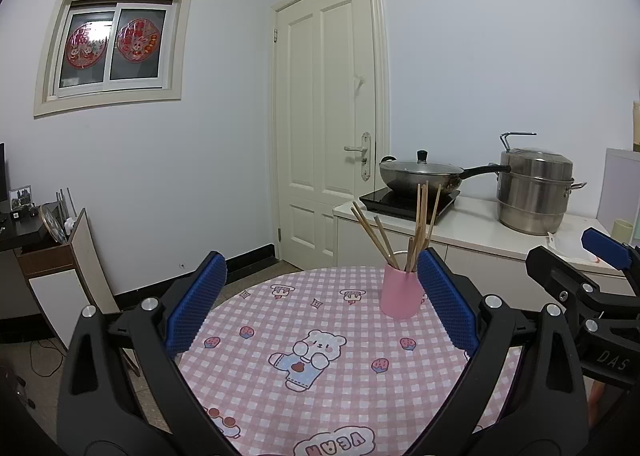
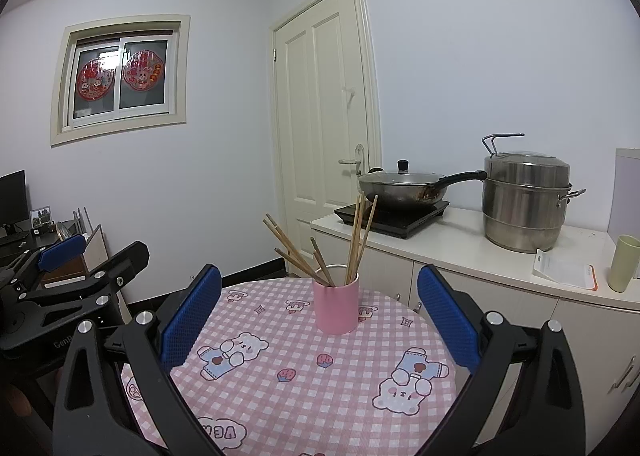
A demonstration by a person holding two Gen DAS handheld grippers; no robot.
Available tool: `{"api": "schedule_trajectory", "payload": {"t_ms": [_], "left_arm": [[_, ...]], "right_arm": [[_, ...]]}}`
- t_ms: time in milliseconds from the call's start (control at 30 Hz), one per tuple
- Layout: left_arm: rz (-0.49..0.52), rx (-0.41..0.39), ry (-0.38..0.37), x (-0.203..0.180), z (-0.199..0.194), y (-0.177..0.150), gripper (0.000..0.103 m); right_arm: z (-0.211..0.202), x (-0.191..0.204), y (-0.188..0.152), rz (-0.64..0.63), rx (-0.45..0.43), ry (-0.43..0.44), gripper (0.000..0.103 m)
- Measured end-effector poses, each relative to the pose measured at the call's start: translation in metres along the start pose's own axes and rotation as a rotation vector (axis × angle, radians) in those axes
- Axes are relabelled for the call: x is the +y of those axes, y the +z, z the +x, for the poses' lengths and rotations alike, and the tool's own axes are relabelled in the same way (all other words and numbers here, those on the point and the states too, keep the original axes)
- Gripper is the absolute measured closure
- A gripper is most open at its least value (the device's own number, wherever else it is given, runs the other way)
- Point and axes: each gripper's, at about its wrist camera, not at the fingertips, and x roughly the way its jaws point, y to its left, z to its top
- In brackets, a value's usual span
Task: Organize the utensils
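Observation:
A pink cup (image 1: 401, 291) stands upright at the far side of the round table (image 1: 280, 396) with the pink checked cloth. It holds several wooden chopsticks (image 1: 420, 224) that fan out of its rim. The cup also shows in the right wrist view (image 2: 335, 307), with the chopsticks (image 2: 356, 240) in it. My left gripper (image 1: 320, 304) is open and empty, above the near half of the table, short of the cup. My right gripper (image 2: 320, 316) is open and empty, held back from the cup. Each gripper shows at the edge of the other's view.
Behind the table a white counter (image 2: 460, 252) carries an induction hob with a lidded wok (image 2: 400, 184), a steel steamer pot (image 2: 524, 204), a paper packet and a green cup (image 2: 623, 264). A closed door (image 1: 328, 124) is behind. A desk with clutter (image 1: 36, 224) stands at left.

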Motion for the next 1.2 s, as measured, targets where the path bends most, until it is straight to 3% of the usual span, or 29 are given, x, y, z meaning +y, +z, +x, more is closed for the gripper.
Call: {"api": "schedule_trajectory", "payload": {"t_ms": [1200], "left_arm": [[0.008, 0.022, -0.005, -0.002, 0.01, -0.006, 0.008]], "right_arm": [[0.006, -0.002, -0.005, 0.0, 0.015, 0.002, 0.008]]}}
